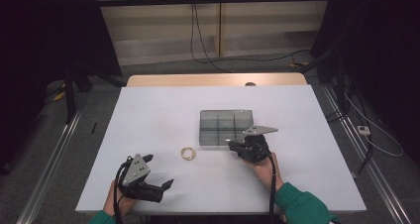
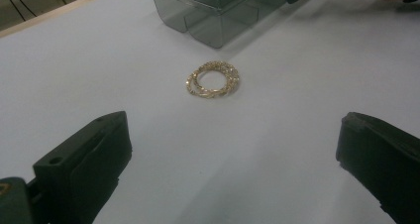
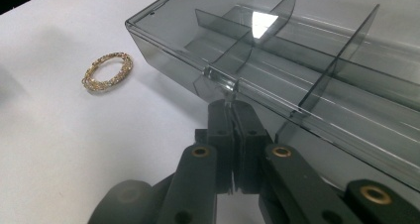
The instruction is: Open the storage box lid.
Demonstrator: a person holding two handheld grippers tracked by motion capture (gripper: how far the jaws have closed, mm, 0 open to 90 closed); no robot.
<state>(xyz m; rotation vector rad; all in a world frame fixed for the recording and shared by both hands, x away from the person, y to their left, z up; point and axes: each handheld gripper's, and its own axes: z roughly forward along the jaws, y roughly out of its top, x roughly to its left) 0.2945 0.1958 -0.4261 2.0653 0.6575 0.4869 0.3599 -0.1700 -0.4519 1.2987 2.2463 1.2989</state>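
My left gripper (image 1: 157, 180) rests on the white tabletop (image 1: 148, 120), jaws spread wide and empty. Ahead of it lie the gold bracelets (image 1: 187, 153). My right gripper (image 3: 232, 107) has its jaws pinched together on the front latch tab (image 3: 221, 80) of the smoky compartment box (image 1: 225, 127).

In the right gripper view, the far and right parts of the smoky compartment box (image 3: 307, 60) run off the picture's edge beyond the right claw (image 3: 232, 105), so its full compartment count cannot be told. Whether the pressed-together tips pinch the box's small clear latch tab (image 3: 220, 80) or merely touch it is unclear. In the high view, the gold chain bracelet (image 1: 187, 153) is too small to show its links.
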